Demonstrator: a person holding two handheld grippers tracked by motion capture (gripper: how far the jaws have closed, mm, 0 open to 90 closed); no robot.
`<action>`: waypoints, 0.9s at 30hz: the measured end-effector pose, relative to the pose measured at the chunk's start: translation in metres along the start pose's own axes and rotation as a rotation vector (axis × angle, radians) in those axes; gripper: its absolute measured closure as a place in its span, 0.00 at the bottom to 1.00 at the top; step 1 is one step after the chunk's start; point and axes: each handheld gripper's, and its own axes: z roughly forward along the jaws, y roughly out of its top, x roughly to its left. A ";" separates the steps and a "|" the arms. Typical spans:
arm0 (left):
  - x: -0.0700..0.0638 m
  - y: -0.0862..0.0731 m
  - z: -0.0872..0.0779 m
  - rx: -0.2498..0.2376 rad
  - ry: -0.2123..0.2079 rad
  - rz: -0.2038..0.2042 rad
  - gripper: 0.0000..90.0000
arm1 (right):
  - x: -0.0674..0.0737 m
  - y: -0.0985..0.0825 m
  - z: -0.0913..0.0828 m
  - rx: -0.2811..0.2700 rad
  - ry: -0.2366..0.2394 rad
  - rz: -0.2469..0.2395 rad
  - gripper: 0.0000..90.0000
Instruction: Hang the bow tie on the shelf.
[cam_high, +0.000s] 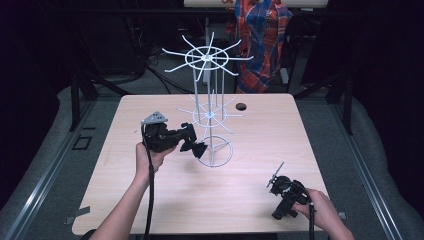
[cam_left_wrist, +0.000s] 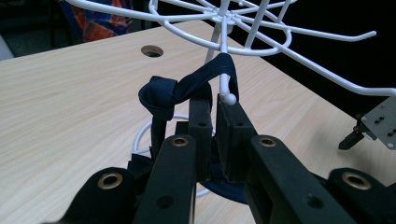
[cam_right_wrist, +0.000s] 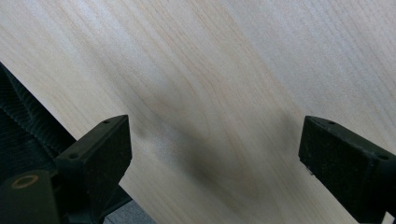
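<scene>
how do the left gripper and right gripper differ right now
The left gripper has its jaws nearly shut on a dark blue bow tie beside the white wire rack; the right gripper stands wide open with nothing between its jaws, low over the bare table. Both are black and hand-held.

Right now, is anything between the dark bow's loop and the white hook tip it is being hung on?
Nothing visible: the loop of the dark bow already drapes over the hook tip, right above the left gripper, whose jaws stand nearly together.
</scene>
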 end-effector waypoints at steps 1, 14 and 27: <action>0.000 0.000 0.002 0.004 -0.003 -0.001 0.94 | 0.000 0.000 0.000 0.000 0.001 0.000 0.10; -0.002 0.000 0.011 0.024 -0.005 -0.005 0.84 | -0.001 0.000 -0.001 0.005 -0.010 -0.008 0.10; 0.007 -0.007 -0.008 0.093 0.055 -0.056 0.44 | 0.000 0.000 -0.001 -0.007 -0.008 -0.004 0.10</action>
